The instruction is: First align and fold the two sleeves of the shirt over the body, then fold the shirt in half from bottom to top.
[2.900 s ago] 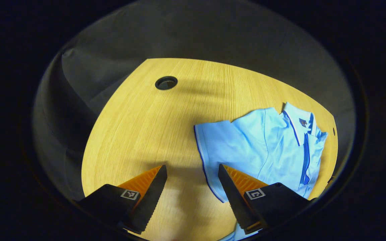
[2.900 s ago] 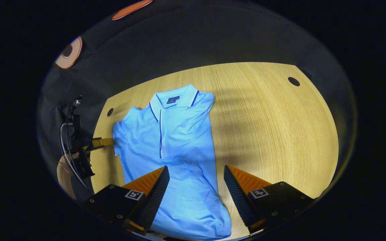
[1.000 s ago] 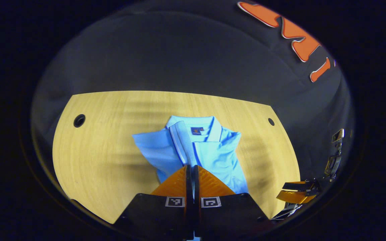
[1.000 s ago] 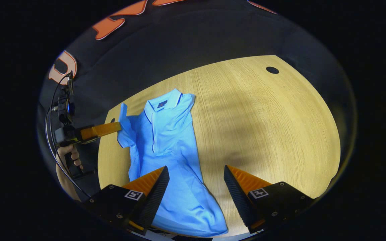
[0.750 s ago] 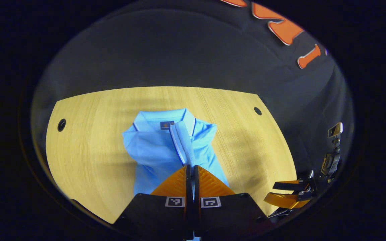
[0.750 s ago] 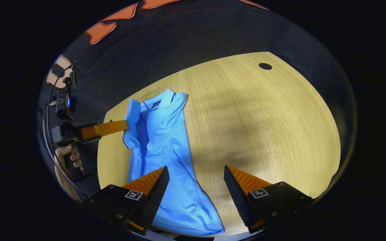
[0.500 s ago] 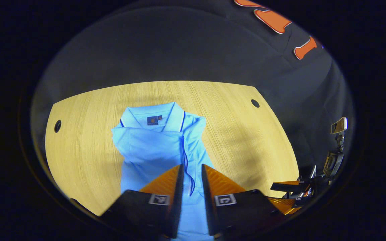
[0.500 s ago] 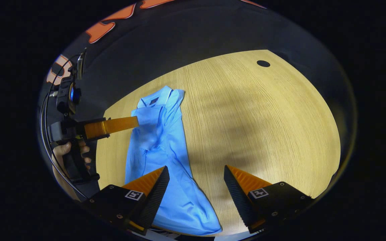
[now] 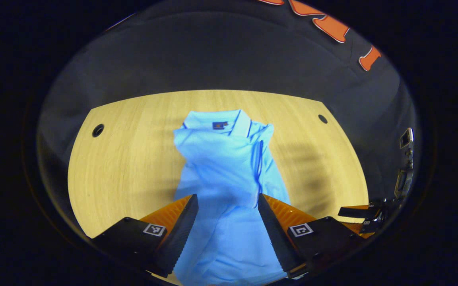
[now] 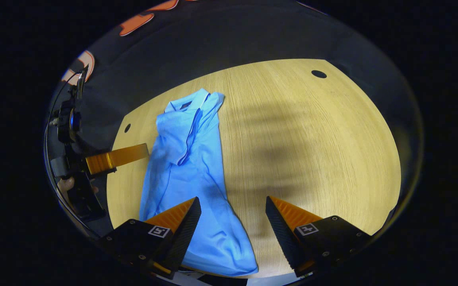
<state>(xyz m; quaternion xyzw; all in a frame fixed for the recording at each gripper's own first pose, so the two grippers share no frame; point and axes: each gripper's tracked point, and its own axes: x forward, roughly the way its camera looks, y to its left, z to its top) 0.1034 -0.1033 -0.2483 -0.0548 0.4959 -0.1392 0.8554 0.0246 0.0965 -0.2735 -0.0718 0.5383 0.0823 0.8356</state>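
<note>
— Status of the tongs?
— My left gripper (image 9: 227, 198) and right gripper (image 10: 233, 200) both gape, empty.
— The shirt (image 9: 225, 159)?
— Soft blue knit, sleeves folded in, flat on the woodgrain table (image 10: 312, 135); collar label visible in left gripper view.

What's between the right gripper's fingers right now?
Bare table, in the right gripper view. The shirt lies past the right gripper's one finger, its hem edge reaching partway into the gap.

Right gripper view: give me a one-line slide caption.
Open right claw above the light blue polo shirt, sleeves folded in, on the wooden table; left claw beside it.
</note>
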